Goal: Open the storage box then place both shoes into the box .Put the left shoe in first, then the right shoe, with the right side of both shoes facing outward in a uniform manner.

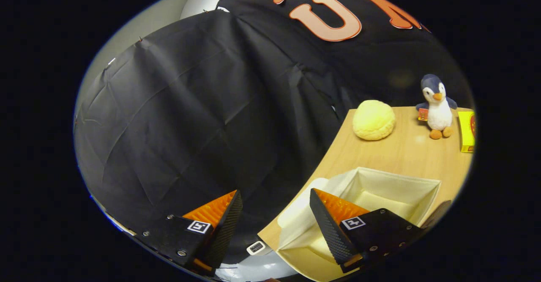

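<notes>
Black cloth hangs as the booth's wall behind a pale wooden tabletop [405,155], whose near edge curves past the gripper [274,199]. Its fingers stand wide apart with nothing between them, tilted so that one hangs off the tabletop against the cloth and the other sits over the storage box [422,191]. That box is cream fabric, already open, its interior bare; no shoes are in sight. Judging by its look, the box is light and soft-walled, so it would likely buckle or slide if pushed, and the folded rim is the sensible place to pinch it. Shoes ought to be firmer and best taken by the collar or heel. Beyond the box sit a yellow plush ball [374,120], a toy penguin [437,106] and a yellow carton [467,131].
</notes>
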`<state>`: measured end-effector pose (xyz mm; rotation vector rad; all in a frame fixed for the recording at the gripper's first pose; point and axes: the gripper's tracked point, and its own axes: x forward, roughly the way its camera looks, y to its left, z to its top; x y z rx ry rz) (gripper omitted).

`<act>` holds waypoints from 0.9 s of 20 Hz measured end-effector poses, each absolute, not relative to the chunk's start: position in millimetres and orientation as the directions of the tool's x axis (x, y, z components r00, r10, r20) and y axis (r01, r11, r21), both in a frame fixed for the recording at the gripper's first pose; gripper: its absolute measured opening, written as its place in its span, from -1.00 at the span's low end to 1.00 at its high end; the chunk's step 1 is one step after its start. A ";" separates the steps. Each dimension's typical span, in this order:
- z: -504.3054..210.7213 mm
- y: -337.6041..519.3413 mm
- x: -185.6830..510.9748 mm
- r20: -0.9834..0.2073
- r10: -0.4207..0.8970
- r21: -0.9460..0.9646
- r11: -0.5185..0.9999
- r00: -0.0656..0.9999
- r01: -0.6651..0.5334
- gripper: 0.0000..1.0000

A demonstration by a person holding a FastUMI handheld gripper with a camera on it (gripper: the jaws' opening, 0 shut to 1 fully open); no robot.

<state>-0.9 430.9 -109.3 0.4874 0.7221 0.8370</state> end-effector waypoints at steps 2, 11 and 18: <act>-120.6 397.0 0.1 -0.403 0.763 0.617 0.634 0.505 -0.466 0.93; -204.6 245.5 -20.4 -0.539 0.551 0.475 0.824 0.638 -0.310 0.93; -294.7 155.5 -53.0 -0.663 0.381 0.371 0.915 0.644 -0.159 0.93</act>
